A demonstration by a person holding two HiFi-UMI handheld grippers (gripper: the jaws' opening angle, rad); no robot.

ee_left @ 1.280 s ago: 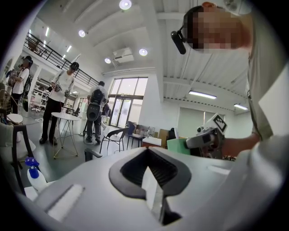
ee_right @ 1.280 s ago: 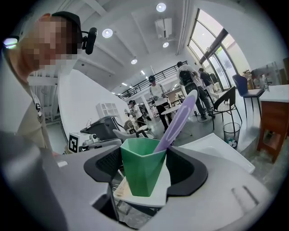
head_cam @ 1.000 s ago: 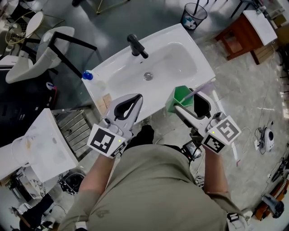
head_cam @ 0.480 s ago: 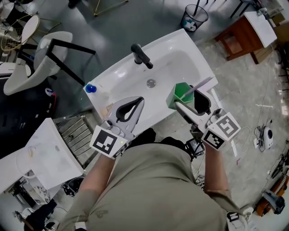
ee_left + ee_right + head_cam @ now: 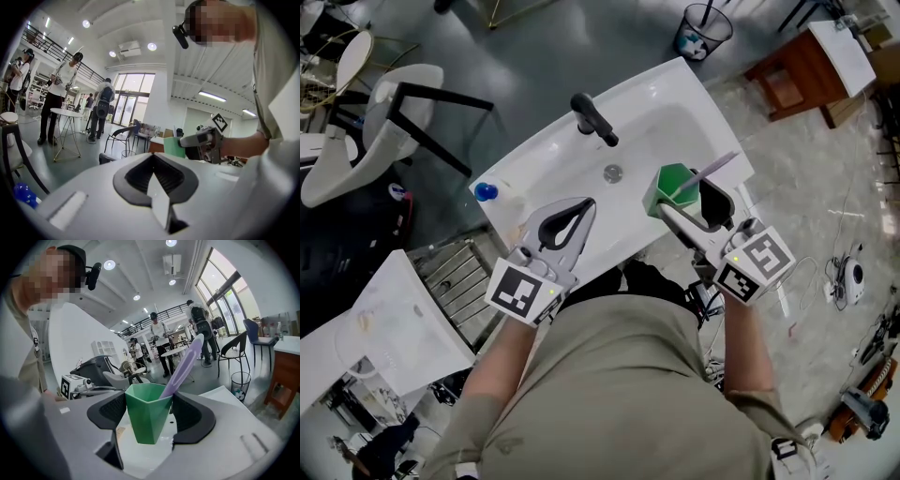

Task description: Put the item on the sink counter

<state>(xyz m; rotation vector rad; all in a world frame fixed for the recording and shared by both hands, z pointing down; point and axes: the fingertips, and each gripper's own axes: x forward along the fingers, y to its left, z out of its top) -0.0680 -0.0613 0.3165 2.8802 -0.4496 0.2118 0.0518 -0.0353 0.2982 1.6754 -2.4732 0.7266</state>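
Note:
A green cup (image 5: 672, 181) with a purple toothbrush (image 5: 713, 169) leaning in it hangs over the front right part of the white sink counter (image 5: 551, 150). My right gripper (image 5: 683, 200) is shut on the cup. In the right gripper view the cup (image 5: 146, 414) sits upright between the dark pads of the gripper (image 5: 149, 416), the toothbrush (image 5: 183, 365) sticking up to the right. My left gripper (image 5: 578, 208) is shut and holds nothing, above the counter's front edge. The left gripper view shows its closed jaws (image 5: 153, 177) and, beyond them, the cup (image 5: 174, 146).
A black faucet (image 5: 592, 118) stands behind the basin, whose drain (image 5: 613, 172) shows. A small blue object (image 5: 486, 191) rests on the counter's left end. A waste bin (image 5: 703, 33) and wooden table (image 5: 800, 73) stand beyond. White chairs (image 5: 386, 112) and a metal rack (image 5: 456, 274) are at the left.
The right gripper has carried the green cup forward, from just off the counter's front edge to over the counter beside the basin. The left gripper has stayed roughly in place.

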